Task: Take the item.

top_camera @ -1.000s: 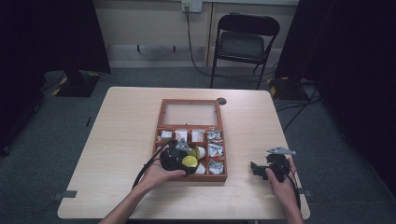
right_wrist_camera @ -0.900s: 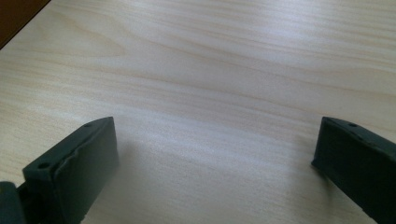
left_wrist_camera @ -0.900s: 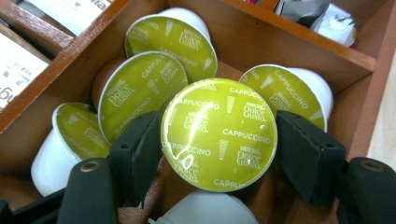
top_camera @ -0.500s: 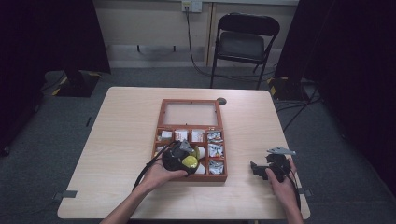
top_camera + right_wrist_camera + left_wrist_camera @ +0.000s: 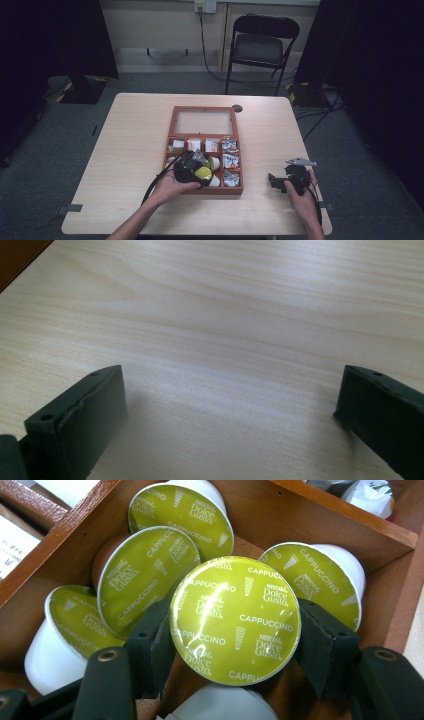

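In the left gripper view the left tool [image 5: 235, 652] has just been closing and now pinches a coffee capsule [image 5: 235, 620] between its two black pads, one on each side of the rim. The green foil lid fills the middle of the frame and reads "CAPPUCCINO" and "Nescafé Dolce Gusto" over and over. Four more capsules [image 5: 145, 577] with the same lid lie behind and beside it, crowded against the wooden walls of one compartment, with little spare room around them; another white one sits at the bottom edge.

In the high view that tool [image 5: 192, 170] is low in the middle of the frame, over the lower part of the wooden box [image 5: 171, 131], which rests at the centre of the tabletop [image 5: 130, 135]. The other compartments hold small packets too small to read.

At the lower right the right tool [image 5: 274, 181] lies with its jaws spread wide over bare tabletop, well apart from the box, with free wood all round.

At the top of the frame a folding chair [image 5: 260, 47] stands beyond the far edge.
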A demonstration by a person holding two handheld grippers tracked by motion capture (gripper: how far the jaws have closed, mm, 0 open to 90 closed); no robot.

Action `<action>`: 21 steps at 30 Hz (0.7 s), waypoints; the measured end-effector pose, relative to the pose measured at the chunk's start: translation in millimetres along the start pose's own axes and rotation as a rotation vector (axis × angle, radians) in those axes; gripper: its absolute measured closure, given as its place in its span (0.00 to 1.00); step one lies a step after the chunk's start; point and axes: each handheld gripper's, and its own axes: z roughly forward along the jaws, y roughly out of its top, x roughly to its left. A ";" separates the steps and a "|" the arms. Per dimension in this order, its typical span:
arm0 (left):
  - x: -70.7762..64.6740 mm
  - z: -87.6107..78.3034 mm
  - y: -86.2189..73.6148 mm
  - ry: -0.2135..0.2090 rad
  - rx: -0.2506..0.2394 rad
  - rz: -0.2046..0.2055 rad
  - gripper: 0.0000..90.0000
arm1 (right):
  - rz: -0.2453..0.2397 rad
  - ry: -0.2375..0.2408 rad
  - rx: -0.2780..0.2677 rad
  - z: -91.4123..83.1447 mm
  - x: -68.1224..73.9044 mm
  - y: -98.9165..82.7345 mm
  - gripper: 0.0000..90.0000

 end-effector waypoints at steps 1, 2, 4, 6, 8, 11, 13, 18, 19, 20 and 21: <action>0.2 0.2 0.2 0.001 -0.002 -0.003 0.42 | 0.001 -0.001 0.000 -0.1 0.1 0.0 0.00; -0.3 0.6 0.4 0.003 -0.004 -0.008 0.42 | 0.002 -0.001 0.000 -0.2 0.2 -0.1 0.00; -0.6 0.3 0.3 0.002 -0.001 0.002 0.42 | 0.002 -0.002 0.000 -0.2 0.1 -0.1 0.00; 0.1 -0.5 -0.3 -0.005 -0.007 0.000 0.42 | 0.002 -0.002 0.001 -0.2 0.2 -0.1 0.00; 0.2 -0.6 -0.2 -0.006 -0.013 -0.001 0.42 | 0.001 -0.002 0.000 -0.2 0.1 -0.1 0.00; 0.3 -1.3 -0.4 -0.013 -0.020 0.005 0.42 | 0.003 -0.003 0.000 -0.3 0.4 -0.2 0.00; 1.6 -2.4 -0.8 -0.015 -0.030 -0.001 0.42 | 0.006 -0.004 0.002 -0.6 0.6 -0.4 0.00; 2.6 -2.9 -1.0 -0.028 -0.034 -0.001 0.42 | 0.006 -0.004 0.002 -0.6 0.6 -0.4 0.00; 2.9 -2.9 -0.9 -0.032 -0.033 -0.005 0.42 | 0.005 -0.004 0.001 -0.6 0.6 -0.4 0.00; 2.9 -3.0 -1.0 -0.032 -0.036 -0.006 0.42 | 0.006 -0.004 0.002 -0.6 0.6 -0.4 0.00; 3.0 -3.3 -0.9 -0.035 -0.038 -0.003 0.42 | 0.006 -0.004 0.002 -0.6 0.6 -0.4 0.00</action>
